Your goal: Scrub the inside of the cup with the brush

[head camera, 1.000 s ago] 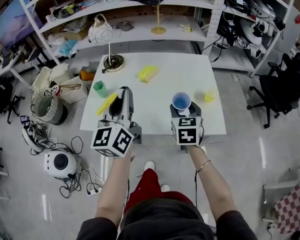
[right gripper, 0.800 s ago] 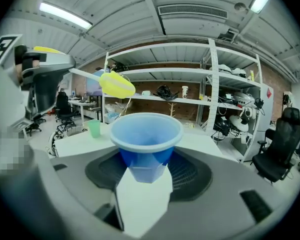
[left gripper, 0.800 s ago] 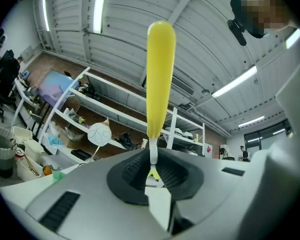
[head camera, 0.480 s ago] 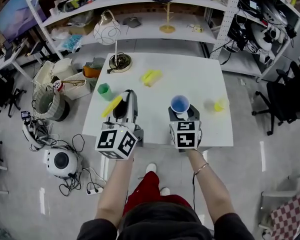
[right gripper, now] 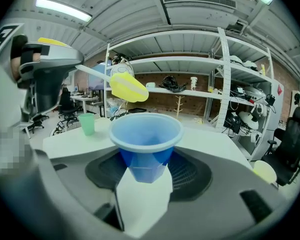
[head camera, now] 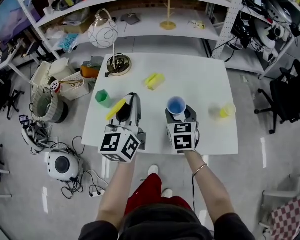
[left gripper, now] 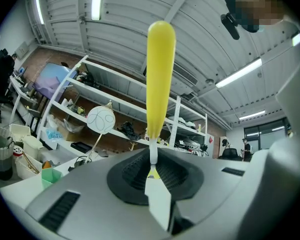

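Observation:
In the head view my right gripper (head camera: 179, 115) is shut on a blue cup (head camera: 176, 105), which it holds upright over the white table (head camera: 200, 79). The right gripper view shows the jaws clamped on the cup's (right gripper: 146, 139) lower part, its mouth open and empty. My left gripper (head camera: 130, 104) is shut on a yellow brush (head camera: 116, 109) at the cup's left. In the left gripper view the brush (left gripper: 160, 74) sticks straight out from the jaws. From the right gripper view, the brush's yellow end (right gripper: 127, 86) hovers above and behind the cup's rim, outside the cup.
A green cup (head camera: 102, 97) stands near the table's left edge and a pale yellow cup (head camera: 226, 111) near its right edge. A yellow item (head camera: 154, 80) lies mid-table, and a lamp's base (head camera: 119, 64) sits at the back left. Shelves run behind; bins and cables crowd the floor at left.
The two grippers have come closer together, bringing the brush and the blue cup nearer each other. The head view has shifted, so the table looks larger.

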`<state>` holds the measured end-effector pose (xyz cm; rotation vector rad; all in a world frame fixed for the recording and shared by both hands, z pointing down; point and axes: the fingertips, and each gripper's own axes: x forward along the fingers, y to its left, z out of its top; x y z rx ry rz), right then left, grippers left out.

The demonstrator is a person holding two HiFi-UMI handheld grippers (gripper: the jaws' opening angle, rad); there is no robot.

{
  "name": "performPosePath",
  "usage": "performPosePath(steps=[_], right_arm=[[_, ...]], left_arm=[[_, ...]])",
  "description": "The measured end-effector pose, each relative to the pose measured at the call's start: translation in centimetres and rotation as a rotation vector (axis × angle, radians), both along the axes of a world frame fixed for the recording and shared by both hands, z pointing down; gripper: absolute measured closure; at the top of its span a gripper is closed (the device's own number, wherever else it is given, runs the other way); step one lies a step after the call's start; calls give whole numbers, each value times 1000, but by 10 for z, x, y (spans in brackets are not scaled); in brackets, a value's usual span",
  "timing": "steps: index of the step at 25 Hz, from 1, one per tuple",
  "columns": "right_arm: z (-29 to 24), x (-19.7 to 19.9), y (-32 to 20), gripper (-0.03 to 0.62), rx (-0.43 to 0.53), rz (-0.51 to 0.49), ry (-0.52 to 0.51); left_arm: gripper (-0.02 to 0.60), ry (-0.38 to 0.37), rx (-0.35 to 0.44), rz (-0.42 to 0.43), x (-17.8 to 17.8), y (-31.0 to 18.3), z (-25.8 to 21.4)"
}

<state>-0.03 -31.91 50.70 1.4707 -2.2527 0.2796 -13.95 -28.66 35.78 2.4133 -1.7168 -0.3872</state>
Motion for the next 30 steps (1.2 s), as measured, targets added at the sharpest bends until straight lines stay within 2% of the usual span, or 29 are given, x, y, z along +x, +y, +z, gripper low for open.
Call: performPosePath(steps=[11,30], right_arm=[[34,-22,-34,338,-47,-16,-4],[76,-38,-66,338,-134,-5,42]], left_arm=[[540,4,-66,16,-9,-44,34],[540,7,-112,34,-24,-82,58]])
